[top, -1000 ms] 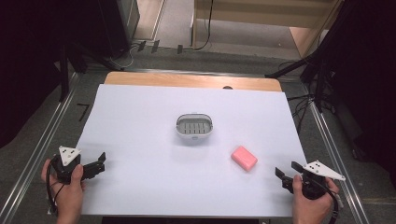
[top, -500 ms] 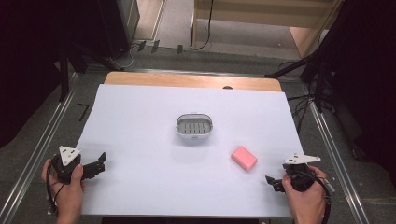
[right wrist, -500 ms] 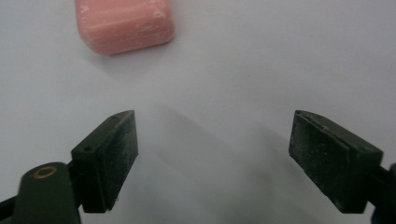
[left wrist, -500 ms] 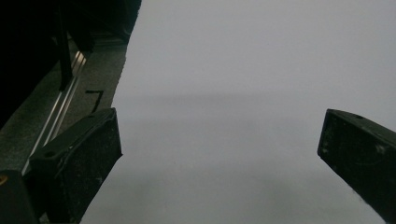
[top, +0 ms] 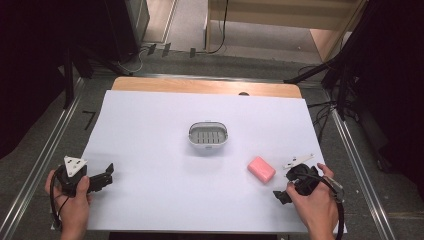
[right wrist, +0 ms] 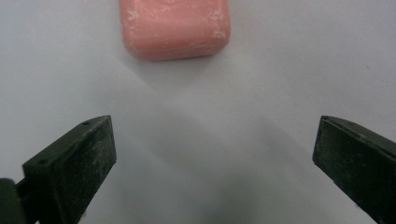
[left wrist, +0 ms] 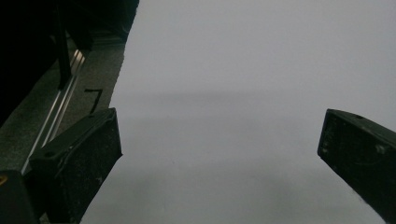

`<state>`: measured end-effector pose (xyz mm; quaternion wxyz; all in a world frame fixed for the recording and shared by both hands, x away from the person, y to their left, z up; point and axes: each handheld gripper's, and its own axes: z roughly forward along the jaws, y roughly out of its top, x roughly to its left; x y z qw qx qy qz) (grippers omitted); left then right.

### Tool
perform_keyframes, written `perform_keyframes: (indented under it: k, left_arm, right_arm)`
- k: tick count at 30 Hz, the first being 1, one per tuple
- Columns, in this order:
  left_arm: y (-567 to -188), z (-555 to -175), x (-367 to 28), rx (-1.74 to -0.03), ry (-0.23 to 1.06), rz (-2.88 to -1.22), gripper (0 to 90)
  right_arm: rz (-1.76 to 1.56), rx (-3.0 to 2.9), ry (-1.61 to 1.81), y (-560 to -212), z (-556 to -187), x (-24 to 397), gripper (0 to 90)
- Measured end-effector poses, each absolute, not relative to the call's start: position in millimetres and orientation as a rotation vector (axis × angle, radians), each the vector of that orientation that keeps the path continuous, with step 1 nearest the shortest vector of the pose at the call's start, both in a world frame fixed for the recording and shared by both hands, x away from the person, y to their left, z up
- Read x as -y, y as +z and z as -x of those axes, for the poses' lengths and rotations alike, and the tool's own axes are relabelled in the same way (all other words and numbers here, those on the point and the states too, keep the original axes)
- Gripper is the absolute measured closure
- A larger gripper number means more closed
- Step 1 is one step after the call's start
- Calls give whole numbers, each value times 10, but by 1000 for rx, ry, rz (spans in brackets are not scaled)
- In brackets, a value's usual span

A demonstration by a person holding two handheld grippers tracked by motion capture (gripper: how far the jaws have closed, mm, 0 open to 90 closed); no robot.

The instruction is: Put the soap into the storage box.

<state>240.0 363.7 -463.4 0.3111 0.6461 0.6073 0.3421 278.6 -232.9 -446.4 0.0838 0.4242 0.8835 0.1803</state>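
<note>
While the right gripper [right wrist: 215, 154] has just spread its fingers [right wrist: 74, 163], nothing sits between them.
Pink soap [right wrist: 175, 25] lies at twelve o'clock ahead, untouched on the tabletop [right wrist: 233, 116].

Ahead of my grippers a white sheet [top: 150, 130] covers the table [top: 205, 86], whose wooden far edge stays bare. Metal rails [top: 42, 160] run along both sides, to my left and right. Beyond the table lies grey carpet floor [top: 190, 60] with black cables [top: 150, 50], dark curtains [top: 30, 60] either side, and a light wooden cabinet [top: 280, 25].
</note>
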Motion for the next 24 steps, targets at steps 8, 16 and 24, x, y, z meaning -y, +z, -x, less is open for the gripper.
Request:
perform_keyframes:
  k: [8,16,24]
  left_arm:
    - [-4636,-2409,-3638,-1608,893,-1711,1]
    - [-4640,-2424,-3639,-1621,885,-1717,1]
    - [-4637,-2417,-3642,-1615,883,-1717,1]
  right_arm:
    - [-1241,-2658,529,-4458,-2849,2198,0]
    - [-1200,-2716,499,-4469,-2949,2020,0]
    - [-1181,-2749,493,-4417,-3033,1894,0]
